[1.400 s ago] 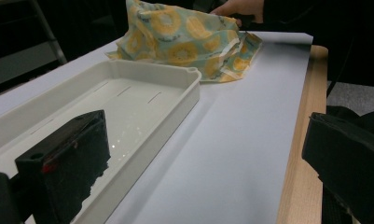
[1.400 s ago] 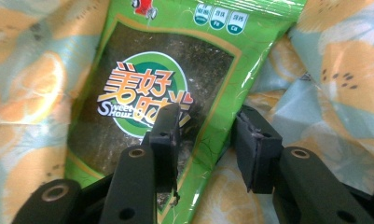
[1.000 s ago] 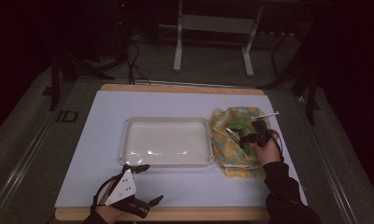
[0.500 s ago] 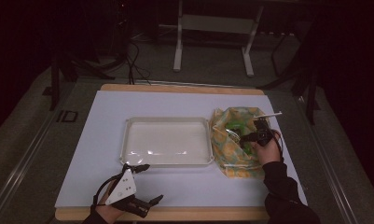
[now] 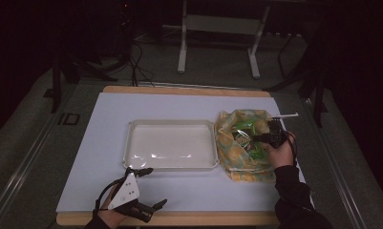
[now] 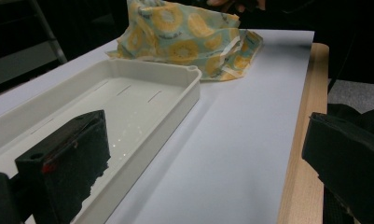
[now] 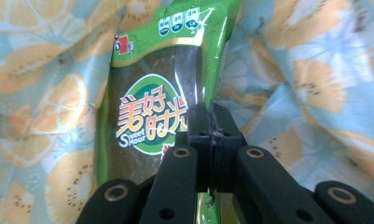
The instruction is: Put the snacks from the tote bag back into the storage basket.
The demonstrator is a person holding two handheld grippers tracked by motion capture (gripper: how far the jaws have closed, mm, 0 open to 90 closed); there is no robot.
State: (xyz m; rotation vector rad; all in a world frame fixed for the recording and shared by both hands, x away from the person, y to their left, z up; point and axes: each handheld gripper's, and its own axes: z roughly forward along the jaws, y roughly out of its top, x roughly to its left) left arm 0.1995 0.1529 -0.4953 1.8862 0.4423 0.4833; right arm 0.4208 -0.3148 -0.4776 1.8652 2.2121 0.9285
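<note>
A fruit-print bag (image 5: 241, 160) lies on the right side of the table, its mouth open. Inside it is a green snack packet (image 7: 147, 93) with a round logo. My right gripper (image 7: 214, 126) is shut on the packet's lower edge, with the pads pinching the foil. In the high view the right gripper (image 5: 260, 139) reaches into the bag from the right. A white empty tray (image 5: 172, 123) sits mid-table. My left gripper (image 5: 153, 187) rests open near the front edge, just below the tray's near left corner, holding nothing. Its jaws (image 6: 205, 163) stand wide, and ahead of them are the tray (image 6: 175, 74) and the bag (image 6: 184, 32).
A pale sheet (image 5: 103, 157) covers the wooden table top (image 5: 189, 218), whose edge runs along the front. A thin white stick (image 5: 284, 116) lies beside the bag's far right corner. Beyond the table is a dark floor with metal stand legs (image 5: 182, 52).
My right gripper has risen slightly at the bag's mouth, the green packet coming with it. The left gripper has kept still.
</note>
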